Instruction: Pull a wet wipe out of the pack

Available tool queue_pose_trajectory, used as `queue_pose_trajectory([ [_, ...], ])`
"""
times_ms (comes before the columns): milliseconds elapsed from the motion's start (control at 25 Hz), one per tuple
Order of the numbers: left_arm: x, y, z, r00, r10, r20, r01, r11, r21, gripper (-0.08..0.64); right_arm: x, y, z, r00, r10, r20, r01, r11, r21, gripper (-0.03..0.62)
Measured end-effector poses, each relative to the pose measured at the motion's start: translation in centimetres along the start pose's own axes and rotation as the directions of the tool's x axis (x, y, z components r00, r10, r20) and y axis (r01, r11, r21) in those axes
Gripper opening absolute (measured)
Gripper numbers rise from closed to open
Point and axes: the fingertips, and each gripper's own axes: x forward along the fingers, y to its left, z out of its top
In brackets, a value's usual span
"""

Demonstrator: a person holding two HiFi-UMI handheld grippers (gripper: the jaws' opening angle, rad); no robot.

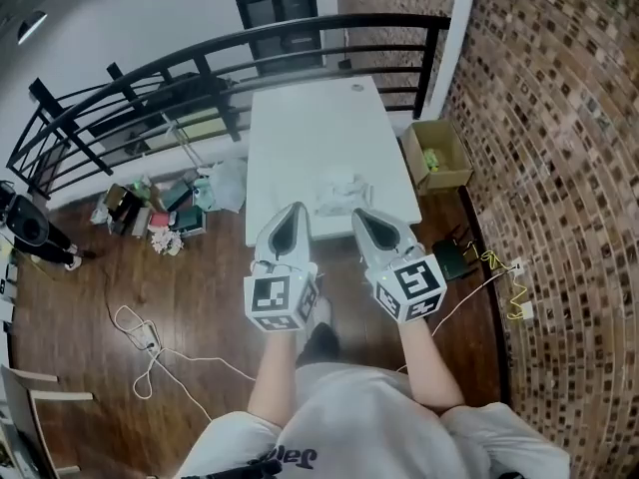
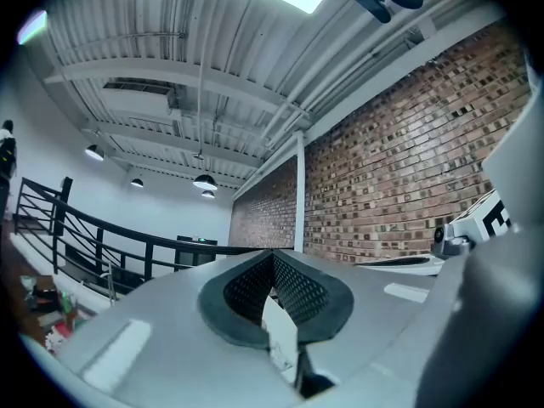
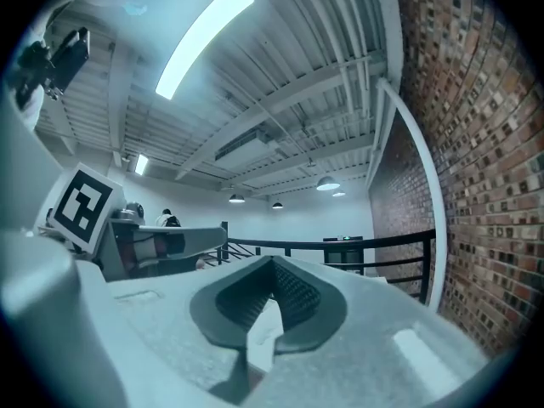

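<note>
One white table stands ahead of us, with a black railing behind it. We hold the left gripper and right gripper level by its near end, side by side, each with jaws pressed together on nothing. The pack lies on the table just beyond their tips.

Table standing mid-frame, wipe pack lying on its near end, cardboard box sitting right of it, railing curving behind along the top, clutter lying at left, cable trailing at lower left.
</note>
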Motion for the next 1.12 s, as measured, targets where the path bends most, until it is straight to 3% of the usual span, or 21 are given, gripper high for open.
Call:
queue_pose_trajectory([
  [200, 8.6, 3.4, 2.4, 0.998, -0.06, 0.027, 0.06, 0.998, 0.004, 0.015, 7.3, -4.0, 2.2, 0.999, -0.041, 0.005, 0.041, 0.999, -0.008, -0.009],
  [360, 13.6, 7.0, 1.8, 0.996, -0.088, 0.024, 0.088, 0.996, 0.019, 0.015, 13.6, -6.2, 1.9, 0.999, -0.042, -0.016, 0.041, 0.999, -0.032, -0.009],
  [480, 16.0, 9.2, 0.7, 0.991, -0.13, 0.004, 0.13, 0.991, 0.009, 0.015, 16.2, -9.2, 1.1, 0.993, -0.111, -0.029, 0.111, 0.994, -0.012, -0.009],
  [600, 18.4, 12.0, 0.5, 0.992, -0.124, -0.011, 0.124, 0.992, -0.007, 0.015, 18.4, -11.2, 1.0, 0.987, -0.157, -0.035, 0.158, 0.988, 0.0, -0.008],
  [960, 24.3, 12.5, -3.9, 0.98, -0.176, -0.095, 0.175, 0.984, -0.023, 0.015, 18.9, -17.7, -1.3, 0.975, -0.182, -0.126, 0.182, 0.983, -0.011, -0.008],
  [1120, 25.3, 11.6, -7.2, 0.965, -0.218, -0.145, 0.214, 0.976, -0.04, 0.015, 13.6, -24.8, -2.1, 0.936, -0.288, -0.204, 0.268, 0.956, -0.12, -0.008],
])
